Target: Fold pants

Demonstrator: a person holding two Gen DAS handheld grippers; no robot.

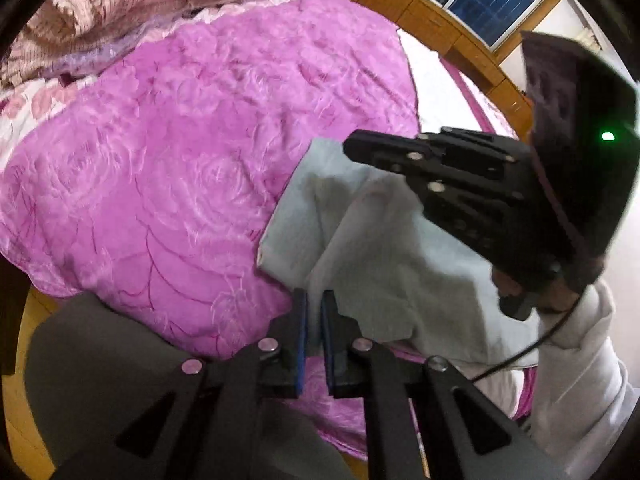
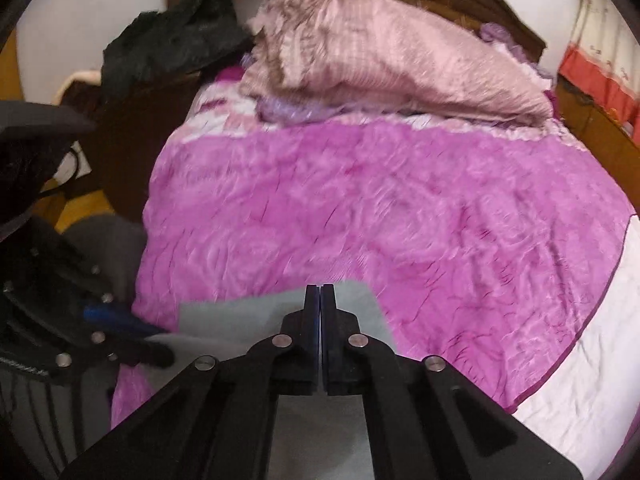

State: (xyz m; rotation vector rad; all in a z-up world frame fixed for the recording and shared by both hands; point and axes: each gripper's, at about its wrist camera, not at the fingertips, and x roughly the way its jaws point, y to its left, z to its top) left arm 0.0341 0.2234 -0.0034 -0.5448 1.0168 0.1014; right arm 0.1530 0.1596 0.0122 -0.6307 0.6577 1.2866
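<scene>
Pale grey pants (image 1: 372, 248) lie partly folded on a purple rose-patterned blanket (image 1: 160, 152), near the bed's front edge. My left gripper (image 1: 314, 300) is shut on the pants' near edge, and pale cloth shows between its blue pads. In the right wrist view the left gripper (image 2: 162, 340) comes in from the left and pinches that same edge. My right gripper (image 2: 321, 290) is shut, its fingers pressed together over the far edge of the pants (image 2: 240, 314). No cloth shows between them. From the left wrist view the right gripper (image 1: 354, 148) hovers at the pants' far corner.
A pink striped quilt (image 2: 400, 60) is heaped at the head of the bed, with black clothing (image 2: 172, 40) beside it. White sheet (image 2: 580, 360) shows at the blanket's right. A person's white sleeve (image 1: 580, 360) holds the right gripper. Wooden cabinets (image 1: 432, 20) stand beyond the bed.
</scene>
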